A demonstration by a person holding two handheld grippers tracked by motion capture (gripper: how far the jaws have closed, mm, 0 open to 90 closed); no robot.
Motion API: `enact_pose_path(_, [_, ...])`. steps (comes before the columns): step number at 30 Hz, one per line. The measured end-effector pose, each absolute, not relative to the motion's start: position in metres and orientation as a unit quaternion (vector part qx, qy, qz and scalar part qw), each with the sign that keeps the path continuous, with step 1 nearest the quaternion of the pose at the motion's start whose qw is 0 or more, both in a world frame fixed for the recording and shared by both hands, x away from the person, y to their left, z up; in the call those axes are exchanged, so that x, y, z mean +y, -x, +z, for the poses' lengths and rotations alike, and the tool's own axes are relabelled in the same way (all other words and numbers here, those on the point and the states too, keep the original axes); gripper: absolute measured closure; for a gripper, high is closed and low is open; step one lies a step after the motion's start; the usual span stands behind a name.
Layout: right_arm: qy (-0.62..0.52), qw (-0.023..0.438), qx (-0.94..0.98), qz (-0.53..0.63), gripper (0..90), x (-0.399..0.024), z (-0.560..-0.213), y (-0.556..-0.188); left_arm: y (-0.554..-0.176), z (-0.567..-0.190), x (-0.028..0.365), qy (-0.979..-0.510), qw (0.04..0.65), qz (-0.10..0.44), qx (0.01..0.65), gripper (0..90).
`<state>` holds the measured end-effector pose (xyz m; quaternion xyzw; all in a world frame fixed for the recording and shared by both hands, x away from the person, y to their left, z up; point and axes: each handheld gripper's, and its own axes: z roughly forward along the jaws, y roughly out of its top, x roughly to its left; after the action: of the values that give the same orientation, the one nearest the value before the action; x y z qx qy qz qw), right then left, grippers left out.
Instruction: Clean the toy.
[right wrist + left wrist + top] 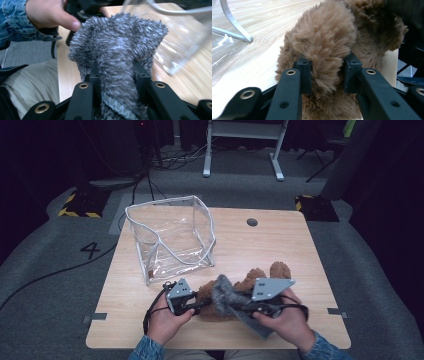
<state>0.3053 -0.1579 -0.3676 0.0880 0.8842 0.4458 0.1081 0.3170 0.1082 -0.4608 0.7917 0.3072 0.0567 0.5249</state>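
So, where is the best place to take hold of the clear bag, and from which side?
Probably the white-piped top rim of the clear bag, at the near corner, coming from above. The bag stands upright with its mouth open, so a claw can slip one jaw inside and one outside. The clear walls look slick and floppy; the rim seems firmer.

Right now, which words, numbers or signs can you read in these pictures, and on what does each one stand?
"4": on the grey floor, left of the table.
Yellow-and-black hazard stripes, no lettering: on the floor by the table's far corners.
Nothing readable on the clear bag, the brown plush toy or the grey plush piece.
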Motion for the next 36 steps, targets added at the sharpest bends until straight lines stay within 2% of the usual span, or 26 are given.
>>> enact_pose_path(5, [-0.07, 0.121, 0.893, 0.427, 68.0, -0.127, -0.39, -0.311, -0.314, -0.459, 0.107, -0.796, 0.519, 0.055, 0.306, 71.1])
enact_pose_path(11, [-0.072, 0.152, 0.899, 0.404, 68.6, -0.134, -0.4, -0.318, -0.315, -0.459, 0.108, -0.794, 0.519, 0.058, 0.311, 74.6])
enact_pose_path(14, [-0.083, 0.173, 0.899, 0.395, 68.8, -0.147, -0.399, -0.32, -0.315, -0.459, 0.109, -0.79, 0.522, 0.064, 0.315, 75.6])
enact_pose_path(23, [-0.145, 0.198, 0.881, 0.404, 69.4, -0.209, -0.394, -0.327, -0.32, -0.458, 0.107, -0.788, 0.518, 0.072, 0.325, 76.9])
enact_pose_path(36, [-0.253, 0.215, 0.863, 0.379, 69.3, -0.284, -0.4, -0.352, -0.326, -0.463, 0.107, -0.774, 0.525, 0.067, 0.346, 76.5])
